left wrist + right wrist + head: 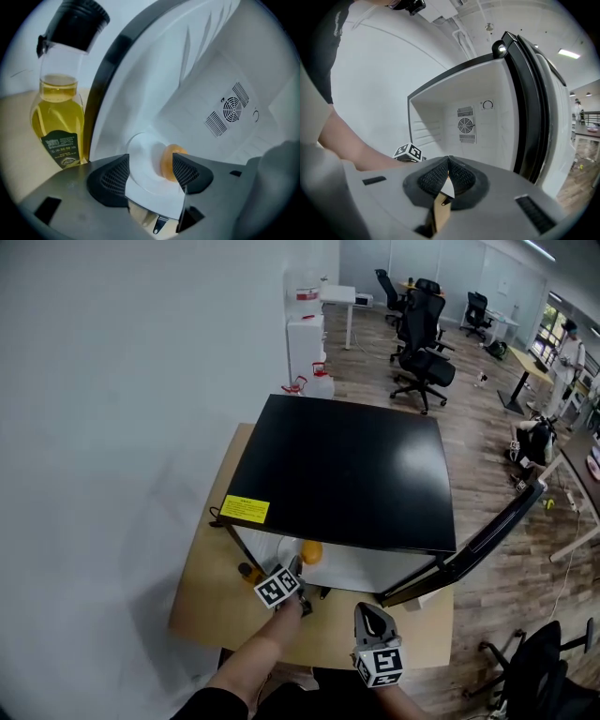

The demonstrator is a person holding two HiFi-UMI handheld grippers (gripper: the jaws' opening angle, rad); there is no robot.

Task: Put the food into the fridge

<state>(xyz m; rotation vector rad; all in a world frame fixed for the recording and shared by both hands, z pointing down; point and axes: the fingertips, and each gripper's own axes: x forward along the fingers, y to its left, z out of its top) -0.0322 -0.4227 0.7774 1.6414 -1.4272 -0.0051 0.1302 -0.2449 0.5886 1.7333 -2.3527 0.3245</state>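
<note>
A black mini fridge (347, 470) stands on a wooden table (211, 601) with its door (478, 545) swung open to the right. Inside its white cavity (220, 70) rests a white plate (147, 164) carrying a round orange piece of food (168, 161). My left gripper (151, 173) is at the fridge mouth, open, with the plate's near rim between the spread jaws and the pads clear of it. In the head view the plate (286, 549) and food (312, 552) sit just ahead of that gripper (295, 576). My right gripper (448, 176) is shut on nothing, held back from the opening (373, 613).
A bottle of yellow oil (58, 122) with a black cap stands on the table left of the fridge frame. A fan vent (465, 125) is on the fridge's back wall. A wall is close on the left; office chairs (422, 352) and desks lie beyond.
</note>
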